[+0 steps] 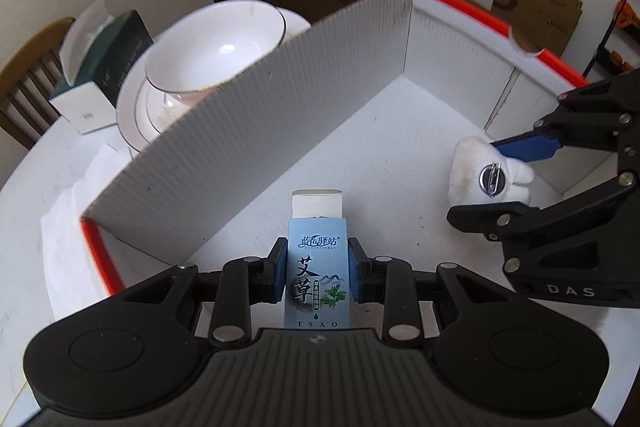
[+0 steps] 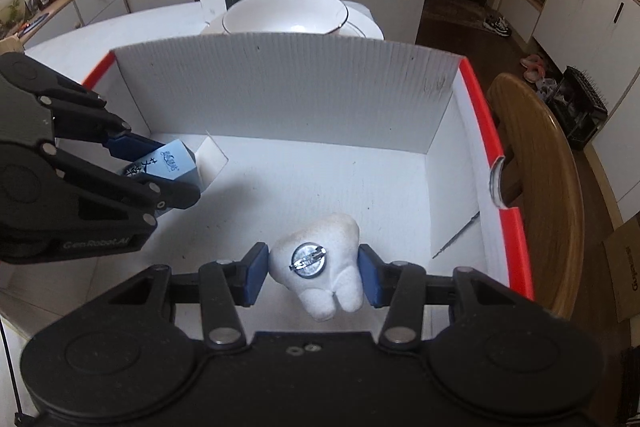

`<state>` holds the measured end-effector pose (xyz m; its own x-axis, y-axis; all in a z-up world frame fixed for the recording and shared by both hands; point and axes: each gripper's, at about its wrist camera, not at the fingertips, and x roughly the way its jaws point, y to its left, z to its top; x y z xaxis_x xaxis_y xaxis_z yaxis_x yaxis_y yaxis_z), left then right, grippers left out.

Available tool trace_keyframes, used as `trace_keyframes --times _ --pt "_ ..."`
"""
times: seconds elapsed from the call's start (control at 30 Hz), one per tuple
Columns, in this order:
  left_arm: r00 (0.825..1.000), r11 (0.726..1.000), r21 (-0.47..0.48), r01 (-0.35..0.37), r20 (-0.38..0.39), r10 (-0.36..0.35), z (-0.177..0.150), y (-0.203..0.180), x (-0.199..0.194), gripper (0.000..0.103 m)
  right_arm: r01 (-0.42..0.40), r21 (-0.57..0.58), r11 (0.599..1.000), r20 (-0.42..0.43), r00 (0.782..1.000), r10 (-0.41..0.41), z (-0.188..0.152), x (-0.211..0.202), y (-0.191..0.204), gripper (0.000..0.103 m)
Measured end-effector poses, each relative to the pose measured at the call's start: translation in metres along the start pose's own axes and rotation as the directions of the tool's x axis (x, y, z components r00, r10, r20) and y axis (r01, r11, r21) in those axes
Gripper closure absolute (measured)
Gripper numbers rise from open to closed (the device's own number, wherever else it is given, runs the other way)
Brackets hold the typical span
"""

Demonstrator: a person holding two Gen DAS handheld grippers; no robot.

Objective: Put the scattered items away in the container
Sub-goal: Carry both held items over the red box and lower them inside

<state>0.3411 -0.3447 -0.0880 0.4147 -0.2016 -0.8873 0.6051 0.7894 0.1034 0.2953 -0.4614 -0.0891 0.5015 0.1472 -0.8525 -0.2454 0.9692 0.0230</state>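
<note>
Fingers of the left gripper [image 1: 318, 269] grasp a blue packet [image 1: 318, 275]; fingers of the right gripper [image 2: 314, 273] grasp a white plush tooth [image 2: 320, 263]. Both hang inside the white box [image 2: 280, 91], bowl [image 2: 286, 13] beyond on the surface [image 1: 24, 211].

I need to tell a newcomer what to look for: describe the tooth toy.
Find the white cardboard box with red edges. Over its floor, the right gripper holds a white plush tooth, unlike the blue packet nearby: a round metal pin on it.
</note>
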Motion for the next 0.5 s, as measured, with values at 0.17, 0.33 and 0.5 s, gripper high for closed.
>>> trace_keyframes --times 0.17,0.33,0.5 --pt "0.999 1.000 -0.022 0.016 -0.048 -0.017 0.003 0.001 0.012 0.074 -0.013 -0.007 1.000 -0.031 0.999 0.012 0.000 0.003 -0.002 0.056" --pt "0.996 1.000 -0.015 0.025 -0.086 -0.026 0.003 -0.001 0.019 0.074 -0.007 -0.016 1.000 -0.080 0.997 0.006 -0.001 0.008 0.000 0.056" --pt "0.991 0.999 -0.010 0.034 -0.127 -0.035 0.005 -0.002 0.026 0.074 -0.005 -0.020 1.000 -0.105 0.994 0.002 -0.004 0.012 0.003 0.056"
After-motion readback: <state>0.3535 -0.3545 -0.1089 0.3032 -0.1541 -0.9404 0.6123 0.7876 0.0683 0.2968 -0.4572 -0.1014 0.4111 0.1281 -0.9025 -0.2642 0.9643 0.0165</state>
